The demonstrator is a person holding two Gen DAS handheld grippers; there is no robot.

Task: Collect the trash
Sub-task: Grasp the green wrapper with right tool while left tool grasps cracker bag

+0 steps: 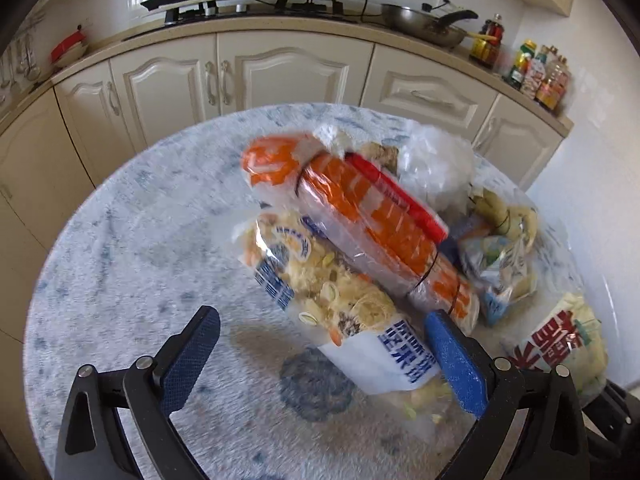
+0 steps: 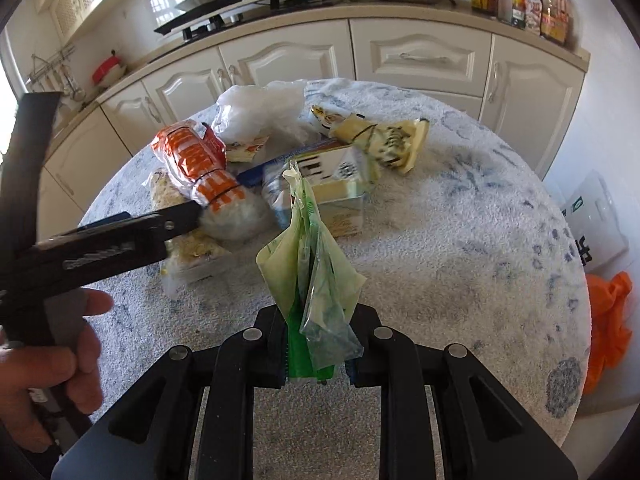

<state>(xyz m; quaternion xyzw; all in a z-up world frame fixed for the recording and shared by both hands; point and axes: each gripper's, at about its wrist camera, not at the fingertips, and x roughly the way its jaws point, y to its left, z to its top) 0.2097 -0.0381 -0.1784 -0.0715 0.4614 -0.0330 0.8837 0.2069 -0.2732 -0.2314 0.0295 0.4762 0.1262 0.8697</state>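
My left gripper (image 1: 320,354) hangs over the round table (image 1: 120,240) with its jaws spread wide, one blue pad on each side of a clear bag of scraps with blue lettering (image 1: 340,308); neither pad presses on the bag. An orange-and-white package bound with black bands (image 1: 360,216) lies across that bag, with a crumpled clear plastic bag (image 1: 436,164) behind it and more wrappers to the right. My right gripper (image 2: 318,364) is clamped tight on a crumpled green plastic bag (image 2: 316,276), which stands up out of the jaws above the speckled cloth. From the right wrist view I see the trash pile (image 2: 280,176) heaped toward the far side of the table, near the cream cabinets (image 2: 420,56), and a hand (image 2: 52,364) on the left tool's handle at the left edge. An orange cloth (image 2: 608,320) lies off the table's right side
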